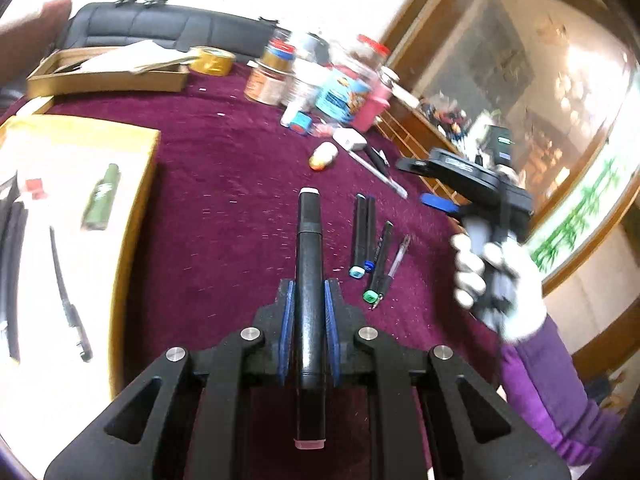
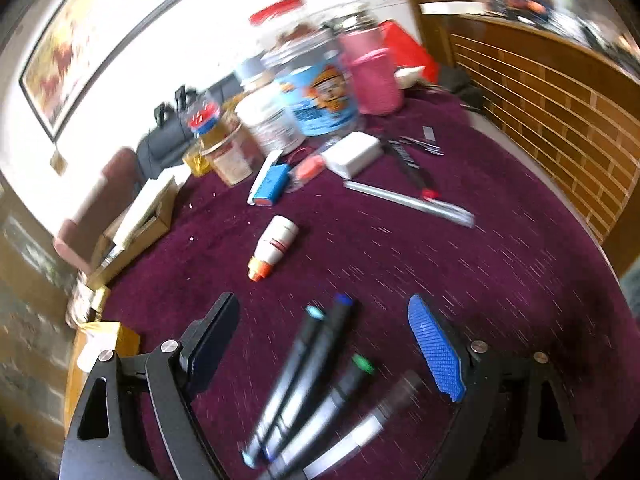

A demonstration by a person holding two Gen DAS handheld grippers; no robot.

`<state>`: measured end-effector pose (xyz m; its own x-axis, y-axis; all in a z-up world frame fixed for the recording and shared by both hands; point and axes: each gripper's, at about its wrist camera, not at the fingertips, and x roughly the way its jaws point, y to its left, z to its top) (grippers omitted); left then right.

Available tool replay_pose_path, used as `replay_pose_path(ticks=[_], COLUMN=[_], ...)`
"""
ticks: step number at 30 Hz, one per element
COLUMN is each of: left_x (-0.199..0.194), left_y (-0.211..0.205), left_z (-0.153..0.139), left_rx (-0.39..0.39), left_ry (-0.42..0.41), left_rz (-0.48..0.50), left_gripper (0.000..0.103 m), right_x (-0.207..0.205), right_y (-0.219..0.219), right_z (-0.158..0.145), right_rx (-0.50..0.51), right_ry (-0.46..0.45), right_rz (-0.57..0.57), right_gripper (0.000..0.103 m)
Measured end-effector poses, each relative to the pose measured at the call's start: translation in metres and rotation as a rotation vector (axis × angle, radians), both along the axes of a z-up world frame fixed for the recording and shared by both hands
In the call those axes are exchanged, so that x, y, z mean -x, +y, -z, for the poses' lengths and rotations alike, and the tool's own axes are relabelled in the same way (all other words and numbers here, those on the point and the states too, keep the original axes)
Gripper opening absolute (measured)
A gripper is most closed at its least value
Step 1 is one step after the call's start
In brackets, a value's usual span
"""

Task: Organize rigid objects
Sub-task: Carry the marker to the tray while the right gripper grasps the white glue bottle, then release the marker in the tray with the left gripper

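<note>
My left gripper [image 1: 310,284] is shut on a black marker [image 1: 309,264] with a white tip and holds it above the purple cloth. Three black markers with coloured caps [image 1: 366,236] and a clear pen [image 1: 396,264] lie side by side on the cloth to its right. In the right wrist view my right gripper [image 2: 324,312] is open and empty, hovering over those markers [image 2: 312,364] and the pen [image 2: 376,420]. The right gripper [image 1: 472,184] also shows in the left wrist view, held by a white-gloved hand.
A yellow box [image 1: 132,184] at left holds a green tube [image 1: 102,196] and black cables. Jars and a pink cup [image 2: 374,76] crowd the back. A small white bottle with orange cap [image 2: 274,246], a blue block [image 2: 272,184], a white box [image 2: 352,154] and a silver pen [image 2: 408,198] lie on the cloth.
</note>
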<state>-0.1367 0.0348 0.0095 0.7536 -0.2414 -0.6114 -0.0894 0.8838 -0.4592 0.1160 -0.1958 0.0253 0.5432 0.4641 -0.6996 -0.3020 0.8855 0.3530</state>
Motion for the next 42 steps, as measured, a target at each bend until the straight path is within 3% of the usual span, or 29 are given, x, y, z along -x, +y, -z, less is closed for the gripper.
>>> replay_pose_path(ticks=[8, 12, 15, 17, 22, 28, 32, 37, 39, 42], left_x=[0.061, 0.084, 0.094, 0.094, 0.087, 0.085, 0.098, 0.125, 0.134, 0.143], left_y=[0.083, 0.127, 0.153, 0.167, 0.193, 0.204, 0.199, 0.184, 0.177, 0.174], left_z=[-0.011, -0.004, 0.01, 0.018, 0.038, 0.038, 0.032, 0.024, 0.023, 0.022], left_rx=[-0.006, -0.022, -0.02, -0.017, -0.027, -0.065, -0.056, -0.031, -0.026, -0.005], left_ry=[-0.009, 0.032, 0.075, 0.099, 0.166, 0.189, 0.155, 0.095, 0.08, 0.066], left_rz=[-0.202, -0.32, -0.394, -0.425, -0.47, -0.532, -0.543, -0.563, -0.567, -0.562], left_gripper=[0.013, 0.013, 0.013, 0.013, 0.013, 0.016, 0.032, 0.04, 0.047, 0.048], right_x=[-0.056, -0.072, -0.07, -0.068, -0.055, -0.016, 0.023, 0.107, 0.137, 0.176], right_y=[0.088, 0.11, 0.114, 0.116, 0.113, 0.111, 0.126, 0.168, 0.186, 0.219], right_z=[0.026, 0.048, 0.05, 0.05, 0.045, 0.018, -0.003, -0.017, -0.016, -0.008], right_rx=[0.104, 0.157, 0.18, 0.185, 0.181, 0.105, 0.046, -0.004, -0.008, 0.015], right_ry=[0.081, 0.159, 0.137, 0.131, 0.126, 0.087, 0.068, 0.068, 0.083, 0.108], right_rz=[-0.007, 0.013, 0.027, 0.017, -0.013, -0.098, -0.209, -0.451, -0.541, -0.661], right_gripper=[0.078, 0.056, 0.045, 0.024, 0.024, 0.024, 0.024, 0.025, 0.025, 0.025])
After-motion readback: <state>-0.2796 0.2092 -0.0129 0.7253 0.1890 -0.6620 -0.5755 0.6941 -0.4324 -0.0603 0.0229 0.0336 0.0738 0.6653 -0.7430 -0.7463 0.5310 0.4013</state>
